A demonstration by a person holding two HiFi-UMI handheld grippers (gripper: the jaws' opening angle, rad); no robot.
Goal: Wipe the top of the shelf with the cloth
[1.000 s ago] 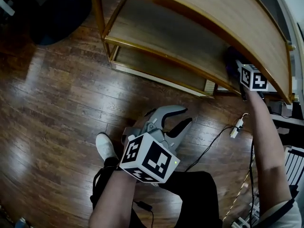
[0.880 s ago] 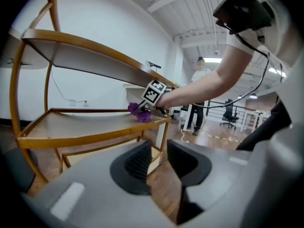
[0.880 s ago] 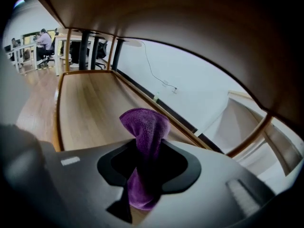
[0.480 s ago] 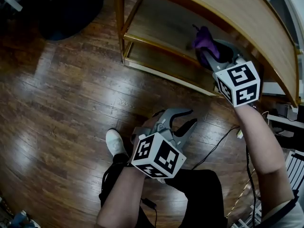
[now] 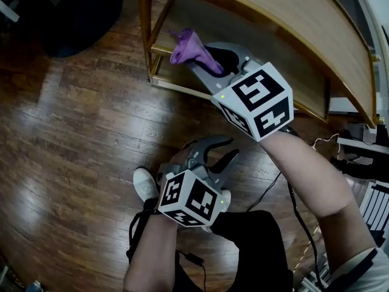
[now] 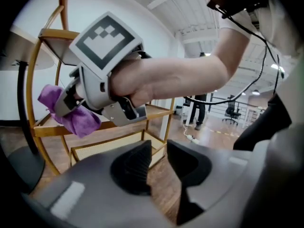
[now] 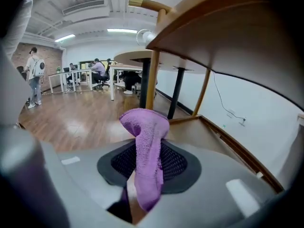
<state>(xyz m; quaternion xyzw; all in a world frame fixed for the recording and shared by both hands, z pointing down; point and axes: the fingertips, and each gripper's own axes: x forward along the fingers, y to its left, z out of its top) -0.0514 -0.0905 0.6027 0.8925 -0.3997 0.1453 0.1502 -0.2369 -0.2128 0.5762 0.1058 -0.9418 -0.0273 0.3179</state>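
Clamping the purple cloth [image 7: 148,141] tight between its jaws, our right gripper [image 5: 197,55] holds it by the left post of the shelf [image 5: 285,17], below the curved top board. We keep our left gripper [image 5: 234,146] low over the wood floor [image 5: 79,120], jaws slightly apart and empty

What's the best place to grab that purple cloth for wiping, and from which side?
Pinch the purple cloth across its bunched middle, end-on, as the right gripper has it. It is limp, so this probably leaves a soft wad beyond the jaw tips for wiping.
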